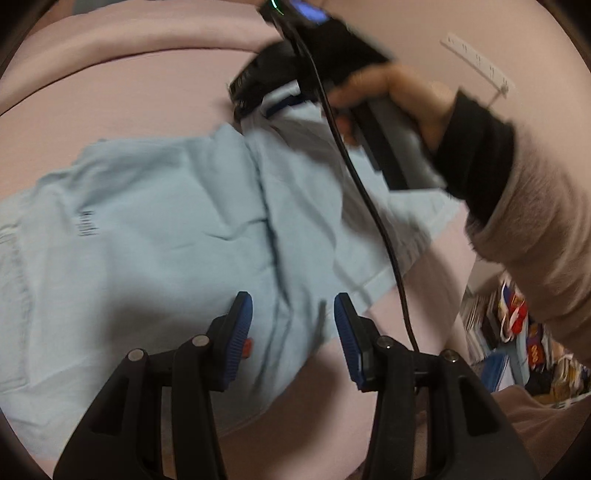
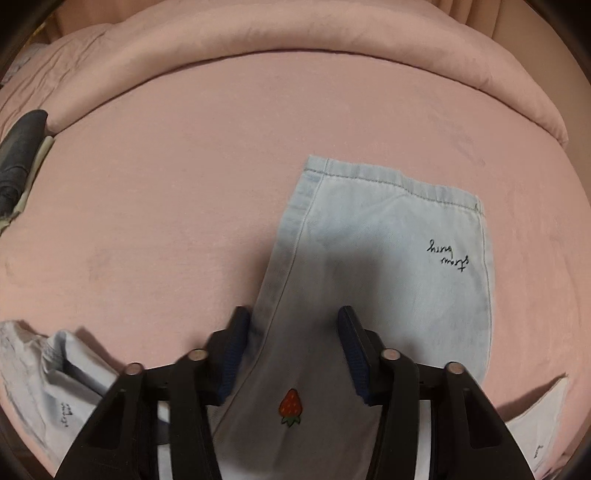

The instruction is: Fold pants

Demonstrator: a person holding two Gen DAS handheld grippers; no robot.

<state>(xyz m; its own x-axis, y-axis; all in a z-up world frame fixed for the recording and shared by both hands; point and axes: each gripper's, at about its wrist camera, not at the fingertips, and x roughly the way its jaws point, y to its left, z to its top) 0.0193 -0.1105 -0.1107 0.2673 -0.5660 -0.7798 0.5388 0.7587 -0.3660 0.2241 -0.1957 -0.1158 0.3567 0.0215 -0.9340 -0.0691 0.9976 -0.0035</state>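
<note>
Pink bed fills both views, soft matte sheet, with a rolled pink duvet along the far edge; wide bare sheet left of and beyond the pants, room to move there. Pants, pale blue denim, lie near the bed's middle; right view shows one stitched hem end flat and squared toward the far edge, black script embroidery near its right side, a red strawberry patch close to the camera. Left view shows pants wrinkled, with a long seam fold, and blurred by motion. More pale cloth bunched at the near left of the right view; a dark folded garment at the bed's left edge, seen only there. Left gripper: blue ribbed pads spread apart, nothing between, hovering over denim near the near edge. Right gripper: pads spread over the pants leg, gripping nothing that I can see. Only the left view shows the right hand on its handle, a black cable trailing, and floor clutter off the right side of the bed.
</note>
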